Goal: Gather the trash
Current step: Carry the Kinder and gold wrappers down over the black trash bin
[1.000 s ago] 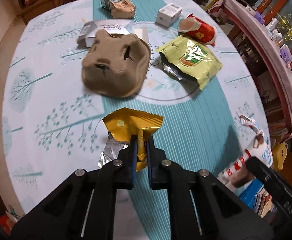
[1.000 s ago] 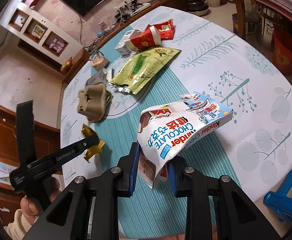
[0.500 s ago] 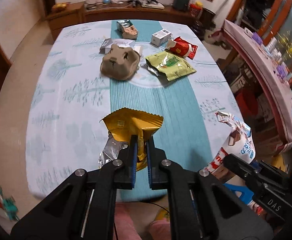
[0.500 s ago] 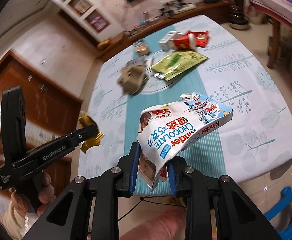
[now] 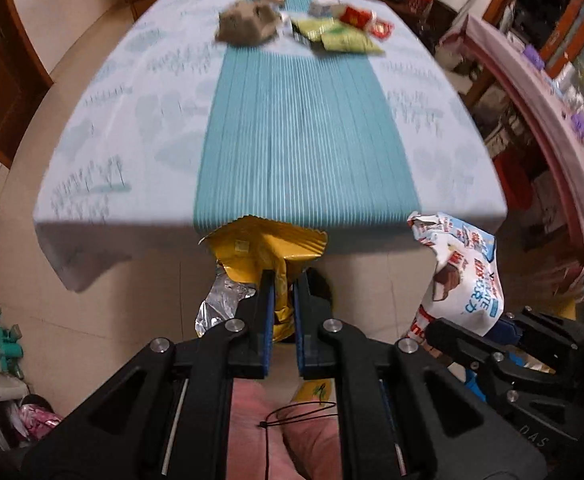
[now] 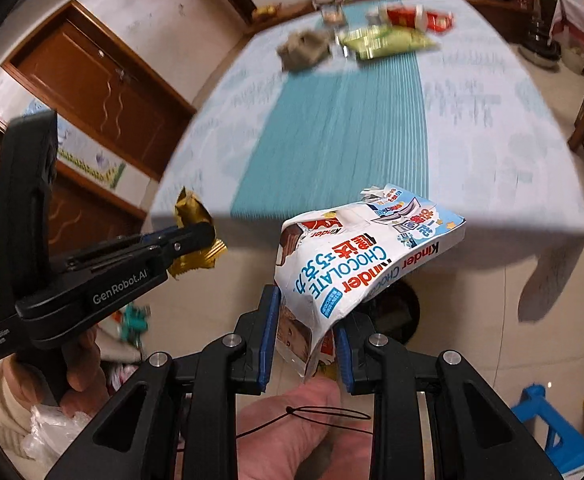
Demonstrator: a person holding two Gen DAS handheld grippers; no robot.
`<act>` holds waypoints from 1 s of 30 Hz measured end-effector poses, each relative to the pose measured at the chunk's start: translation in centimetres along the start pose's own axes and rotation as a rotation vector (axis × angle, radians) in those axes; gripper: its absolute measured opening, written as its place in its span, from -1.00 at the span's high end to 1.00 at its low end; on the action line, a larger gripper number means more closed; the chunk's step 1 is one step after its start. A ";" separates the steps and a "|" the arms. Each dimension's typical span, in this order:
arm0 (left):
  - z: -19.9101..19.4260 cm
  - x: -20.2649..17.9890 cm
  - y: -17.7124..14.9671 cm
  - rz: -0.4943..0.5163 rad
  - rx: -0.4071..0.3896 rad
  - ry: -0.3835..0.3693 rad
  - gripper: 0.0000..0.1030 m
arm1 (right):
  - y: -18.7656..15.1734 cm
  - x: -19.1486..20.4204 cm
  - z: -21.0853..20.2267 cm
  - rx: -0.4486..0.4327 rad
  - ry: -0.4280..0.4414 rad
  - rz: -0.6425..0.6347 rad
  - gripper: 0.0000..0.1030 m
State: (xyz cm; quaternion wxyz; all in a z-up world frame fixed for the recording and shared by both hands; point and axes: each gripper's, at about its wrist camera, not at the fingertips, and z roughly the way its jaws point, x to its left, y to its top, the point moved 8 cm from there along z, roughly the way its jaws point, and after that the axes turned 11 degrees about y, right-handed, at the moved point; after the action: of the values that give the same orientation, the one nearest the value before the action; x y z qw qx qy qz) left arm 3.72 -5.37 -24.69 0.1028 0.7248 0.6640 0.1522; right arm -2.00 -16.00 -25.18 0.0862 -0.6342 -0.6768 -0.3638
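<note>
1. Since a second ago both grippers have pulled back from over the table [image 5: 92,152]; its near edge now crosses the middle of both views, with floor below it. Earlier the left view showed only tabletop.
2. The left gripper [image 5: 280,300] is pressed nearly together, pinching the yellow wrapper [image 5: 264,248] at lower centre; silver foil hangs beside it. The grip looks unchanged.
3. The right gripper [image 6: 305,336] pinches the Kinder bag [image 6: 355,256] by its lower corner, at centre right of its view. The bag has kept its pose in the jaws.
4. Judgement: two pieces are off the table and on their way to disposal. The next step is finding a bin and dropping them.
5. Containers: no bin is clearly visible. A dark round shape [image 6: 395,312] on the floor behind the bag might be one; I cannot tell, nor what it holds.
6. Still left at the table's far end, top of frame: a brown carton [image 5: 248,24], a green bag [image 5: 343,38] and red packs [image 5: 365,20], all blurred.
</note>
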 end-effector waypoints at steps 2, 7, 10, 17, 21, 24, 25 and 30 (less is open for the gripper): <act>1.7 -0.4 -1.9 0.007 0.025 -0.006 0.89 | -2.6 -1.1 1.6 0.041 -0.008 0.016 0.50; 7.7 -1.2 -6.1 0.040 0.079 -0.010 0.89 | -7.1 -4.6 6.4 0.099 -0.041 0.056 0.50; 12.1 -1.7 -8.1 0.061 0.103 -0.014 0.88 | -9.2 -7.6 9.9 0.110 -0.064 0.075 0.50; 22.7 -3.5 -11.4 0.123 0.132 -0.006 0.88 | -13.0 -14.4 18.2 0.141 -0.114 0.077 0.50; 26.7 -4.5 -12.3 0.162 0.122 0.011 0.88 | -14.4 -17.7 22.2 0.156 -0.133 0.075 0.50; 28.9 -5.0 -12.5 0.180 0.119 0.011 0.87 | -14.9 -19.6 24.8 0.164 -0.135 0.090 0.50; 29.6 -5.0 -12.3 0.179 0.127 0.006 0.84 | -15.1 -20.2 25.4 0.167 -0.137 0.095 0.50; 31.4 -5.0 -12.1 0.151 0.151 -0.013 -0.09 | -15.3 -22.4 27.1 0.168 -0.138 0.125 0.28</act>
State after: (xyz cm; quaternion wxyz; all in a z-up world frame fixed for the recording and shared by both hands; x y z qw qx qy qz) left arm 3.29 -7.51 -58.61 0.0404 0.7795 0.6163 0.1043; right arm -2.71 -16.46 -63.50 0.1145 -0.6893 -0.6683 -0.2552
